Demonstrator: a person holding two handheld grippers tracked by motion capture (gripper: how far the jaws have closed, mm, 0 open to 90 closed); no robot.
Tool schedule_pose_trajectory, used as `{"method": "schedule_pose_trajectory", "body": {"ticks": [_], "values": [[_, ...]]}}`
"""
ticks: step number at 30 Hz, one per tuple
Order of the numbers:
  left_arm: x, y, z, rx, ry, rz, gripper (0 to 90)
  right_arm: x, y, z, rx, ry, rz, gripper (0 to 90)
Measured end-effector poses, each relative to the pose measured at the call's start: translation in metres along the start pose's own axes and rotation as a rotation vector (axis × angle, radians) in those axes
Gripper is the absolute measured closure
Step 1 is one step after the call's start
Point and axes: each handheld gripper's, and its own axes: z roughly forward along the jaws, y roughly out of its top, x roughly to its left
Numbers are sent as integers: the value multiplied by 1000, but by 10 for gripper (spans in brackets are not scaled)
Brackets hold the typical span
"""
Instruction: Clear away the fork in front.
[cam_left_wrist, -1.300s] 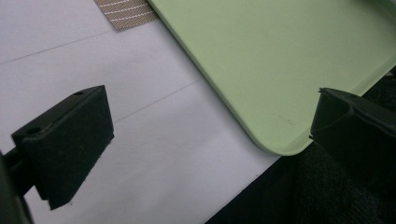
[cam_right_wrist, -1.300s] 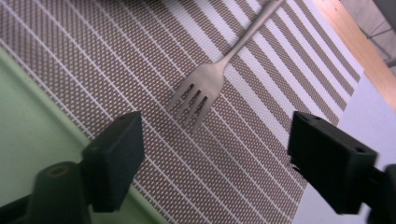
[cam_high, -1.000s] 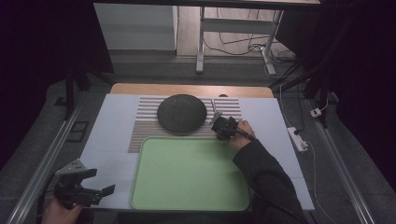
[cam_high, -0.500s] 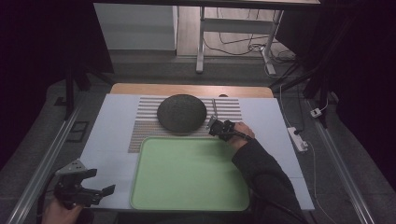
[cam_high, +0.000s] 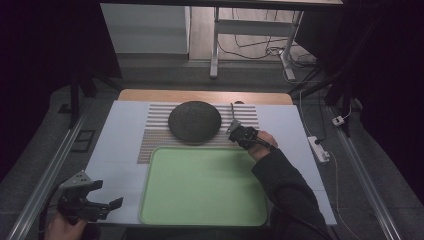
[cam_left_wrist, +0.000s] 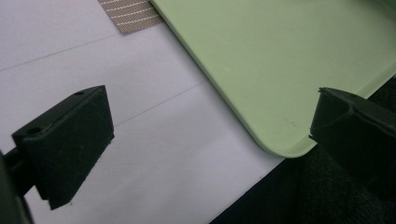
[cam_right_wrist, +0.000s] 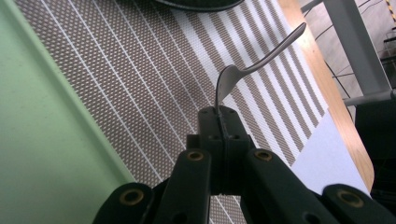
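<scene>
— What's nearest to you right now?

— My left gripper (cam_high: 107, 205), low at the near left corner of the white table cover (cam_high: 115, 150). Its jaws stand wide apart with nothing between them; in the left gripper view they frame bare cover and the rounded near corner of the green tray (cam_left_wrist: 289, 65).

— And the tray itself?

— It lies flat in front of me, its far edge meeting the striped placemat (cam_high: 160, 132). My right sleeve (cam_high: 287, 192) runs up along its right side.

— Your other hand?

— My right gripper (cam_high: 234, 130) sits over the placemat just past the tray's far right corner. Its jaws are pressed together on the bowl end of a metal spoon (cam_right_wrist: 247, 70). I think it's a spoon; the pinched end is seen edge-on, so I can't be sure of its shape. The handle slants up and away from the jaws, clear of the mat, toward the wooden table edge (cam_right_wrist: 336, 102).

— Anything beyond that?

— A dark round plate (cam_high: 194, 121) on the placemat, to the left of the gripper and close beside it, not touching. Farther off, the floor with a desk frame (cam_high: 215, 45) and cables.
</scene>
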Motion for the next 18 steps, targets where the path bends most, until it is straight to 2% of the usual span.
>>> {"method": "schedule_pose_trajectory", "body": {"ticks": [3, 6, 7, 8, 10, 12, 15, 18], "values": [[-1, 0, 0, -7, 0, 9, 0, -4, -4, -8, -29, 5, 30, 900], [-2, 2, -1, -38, -6, 23, 0, -5, -6, -14, -51, 14, 52, 900], [-3, 3, -1, -37, -5, 31, 0, -6, -9, -22, -78, 36, 89, 900], [-4, 4, -1, -36, -2, 39, 0, -6, -9, -22, -78, 36, 89, 900], [-5, 6, 0, -34, -18, 57, 0, -8, -13, -33, -113, 68, 115, 900], [-6, 9, 2, -26, -36, 66, 0, -8, -14, -36, -118, 74, 122, 900], [-7, 13, 5, -30, -68, 89, 0, -10, -18, -49, -171, 119, 175, 900], [-8, 17, 9, -39, -86, 103, 0, -9, -20, -56, -192, 144, 198, 900]]}}
